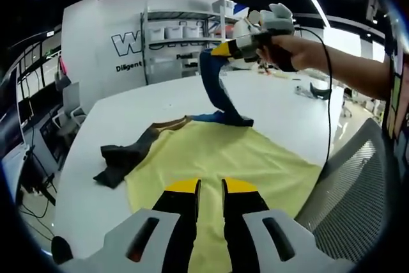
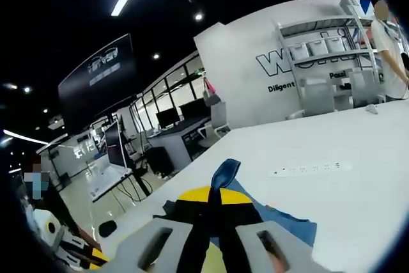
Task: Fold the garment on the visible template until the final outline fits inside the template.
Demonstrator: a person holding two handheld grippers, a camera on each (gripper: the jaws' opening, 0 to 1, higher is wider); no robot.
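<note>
The right tongs (image 1: 225, 48) are clamped on a strip of the blue garment (image 1: 217, 87), which is pinched between the yellow-tipped jaws in the right gripper view (image 2: 214, 206). In the left gripper view the same tongs are seen raised well above the desk (image 1: 128, 113), held in a person's hand (image 1: 287, 49). The blue cloth hangs from them in a taut column down to the far edge of the yellow template (image 1: 217, 158). The lift is judged to be made so that this part of the garment comes free of the desk and can be carried over the rest as a fold.

The left tongs (image 1: 210, 191) are held low over the near part of the template, jaws nearly together with only a thin gap, and nothing is seen between them. They are judged to be waiting, or placed ready to pin the cloth.

A darker brown and grey portion of cloth (image 1: 128, 155) lies bunched on the desk, beside the template's left edge and spilling off it. Whether it belongs to the same garment cannot be told. By this evidence the outline does not yet fit inside the template.

A mesh chair back (image 1: 358, 190) stands at the desk's near right corner. White shelving (image 1: 185, 36) stands against the far wall.
</note>
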